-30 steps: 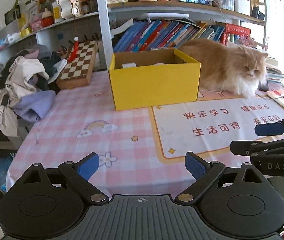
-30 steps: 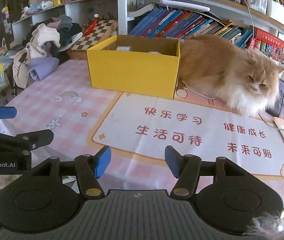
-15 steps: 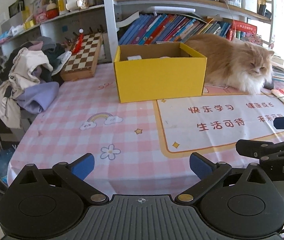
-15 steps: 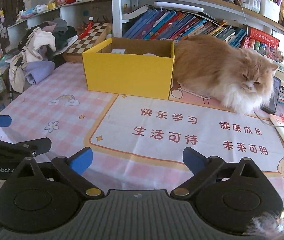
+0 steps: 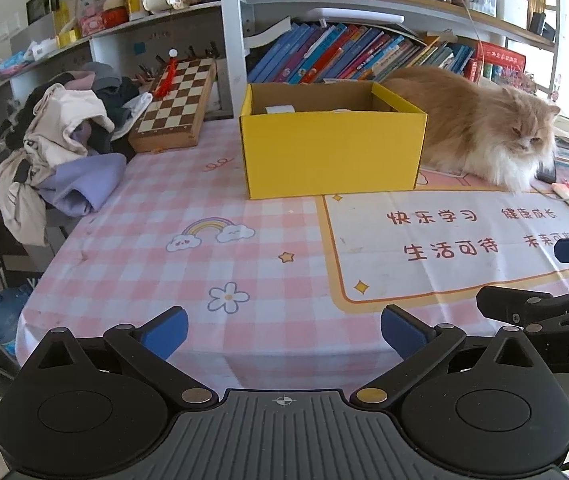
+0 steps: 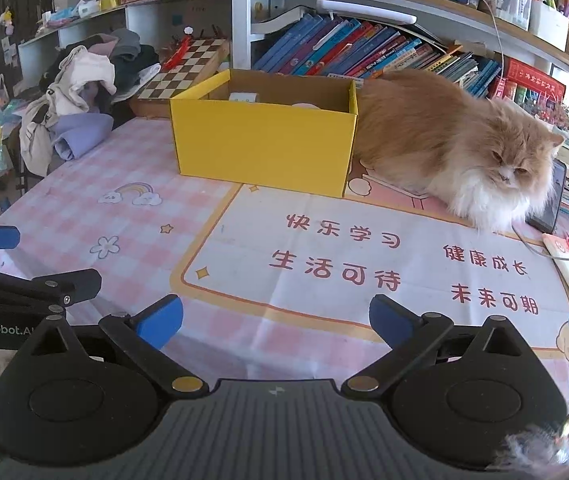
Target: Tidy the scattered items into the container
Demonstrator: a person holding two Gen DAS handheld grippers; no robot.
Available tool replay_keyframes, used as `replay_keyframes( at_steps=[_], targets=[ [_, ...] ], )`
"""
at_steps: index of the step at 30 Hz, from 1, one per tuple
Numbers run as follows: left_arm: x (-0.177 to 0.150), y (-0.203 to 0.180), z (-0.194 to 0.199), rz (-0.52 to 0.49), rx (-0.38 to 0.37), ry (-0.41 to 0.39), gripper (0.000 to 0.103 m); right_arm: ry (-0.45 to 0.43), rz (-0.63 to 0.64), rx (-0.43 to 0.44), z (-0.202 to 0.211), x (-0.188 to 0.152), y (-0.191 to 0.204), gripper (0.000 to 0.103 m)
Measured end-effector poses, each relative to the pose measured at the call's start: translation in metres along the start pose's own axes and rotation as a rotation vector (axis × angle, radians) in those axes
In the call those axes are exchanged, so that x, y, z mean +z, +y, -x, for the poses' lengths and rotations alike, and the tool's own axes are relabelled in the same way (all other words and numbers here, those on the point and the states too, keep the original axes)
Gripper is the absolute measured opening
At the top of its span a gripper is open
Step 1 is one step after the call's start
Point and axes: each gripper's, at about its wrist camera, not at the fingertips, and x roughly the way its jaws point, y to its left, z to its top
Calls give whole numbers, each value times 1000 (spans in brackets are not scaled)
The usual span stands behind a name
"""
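The yellow box stands at the far side of the table, its right wall just beside the cat, its left far corner near the chessboard. Inside it, only the tops of two pale items show above the front wall: a white one and a flatter one to its right; what they are I cannot tell.

Against a second ago, both views sit farther back and higher, and the right gripper has spread from a narrow gap to wide. The left gripper is wide too, as it was. Neither holds anything. I judge this a release already done and a retreat, with little or nothing left to gather.

Count: one box, two visible items in it, no loose item on the tablecloth between box and near edge, one cat, one chessboard, one heap of clothes at the left edge, two grippers.
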Motion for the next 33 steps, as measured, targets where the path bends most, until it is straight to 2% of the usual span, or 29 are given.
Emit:
replay_keyframes(
  at_steps=[33],
  targets=[
    [2,4,2,24,6,-9,103,10,9,6,-2,-3,0,102]
  ],
)
